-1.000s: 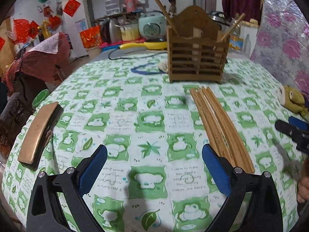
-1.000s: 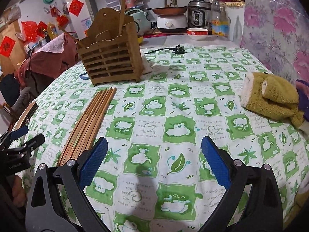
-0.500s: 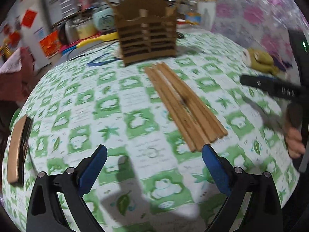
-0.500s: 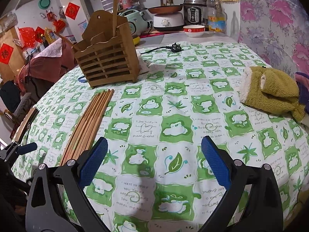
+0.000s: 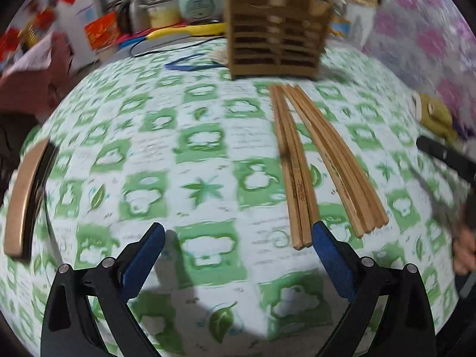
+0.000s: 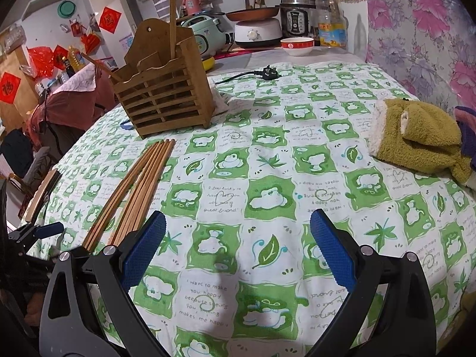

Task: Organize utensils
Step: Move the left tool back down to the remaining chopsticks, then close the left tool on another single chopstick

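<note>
1. The wooden chopsticks (image 5: 309, 160) lie flat on the tabletop (image 6: 267, 196) in two loose bundles, their far tips close to the slatted wooden holder (image 6: 162, 101).
2. The holder stands upright near the far edge of the green-and-white cloth, with single chopsticks (image 6: 172, 20) sticking up out of it.
3. The left gripper (image 5: 238, 238) hovers just above the cloth; its jaws are spread wide and empty, the right pad beside the bundles' near ends.
4. The right gripper (image 6: 236, 229) has its jaws wide apart over bare cloth, right of the bundles.
5. An olive plush toy (image 6: 416, 136) lies well to the right.
</note>
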Available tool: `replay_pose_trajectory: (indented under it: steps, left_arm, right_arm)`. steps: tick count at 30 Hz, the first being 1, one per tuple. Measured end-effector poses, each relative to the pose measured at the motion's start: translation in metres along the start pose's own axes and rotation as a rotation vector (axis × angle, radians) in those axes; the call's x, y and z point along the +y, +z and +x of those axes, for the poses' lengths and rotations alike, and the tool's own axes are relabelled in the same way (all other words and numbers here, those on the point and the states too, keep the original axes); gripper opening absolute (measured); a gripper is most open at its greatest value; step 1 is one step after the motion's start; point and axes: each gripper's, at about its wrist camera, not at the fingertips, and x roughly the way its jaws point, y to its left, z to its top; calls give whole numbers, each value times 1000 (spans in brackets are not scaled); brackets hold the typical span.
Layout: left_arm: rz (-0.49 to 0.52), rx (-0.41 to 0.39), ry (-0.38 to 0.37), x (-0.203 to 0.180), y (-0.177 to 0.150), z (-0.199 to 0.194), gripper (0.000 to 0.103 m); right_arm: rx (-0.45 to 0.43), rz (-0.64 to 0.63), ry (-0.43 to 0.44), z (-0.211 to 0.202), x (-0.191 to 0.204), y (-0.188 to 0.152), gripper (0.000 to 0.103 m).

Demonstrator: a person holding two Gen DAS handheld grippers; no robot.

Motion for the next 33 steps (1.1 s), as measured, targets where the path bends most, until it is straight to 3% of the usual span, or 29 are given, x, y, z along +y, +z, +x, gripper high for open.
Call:
replay_pose_trajectory:
  steps: [3,8,20,25,29,33]
  left_arm:
    - [33,-16,-20,-4,-1,-4,97]
    - [80,-8,43,-7,-5,-4,97]
    - [-64,23,105,24,1,3,97]
    - [12,21,106,9,0,3,97]
    - [-10,29,79,13,0,5,97]
    - [-26,22,59,16,1,5,97]
  right_arm:
    - [-4,-12,0,0,2,-1,94]
    - [-4,-22,-4,0,4,0,94]
    - [-6,-32,17,-1,5,0,94]
    - [10,-195,82,-5,34,-8,94]
    - [75,-335,147,-2,58,-18,94]
    - [121,-447,151,3,79,-28,94]
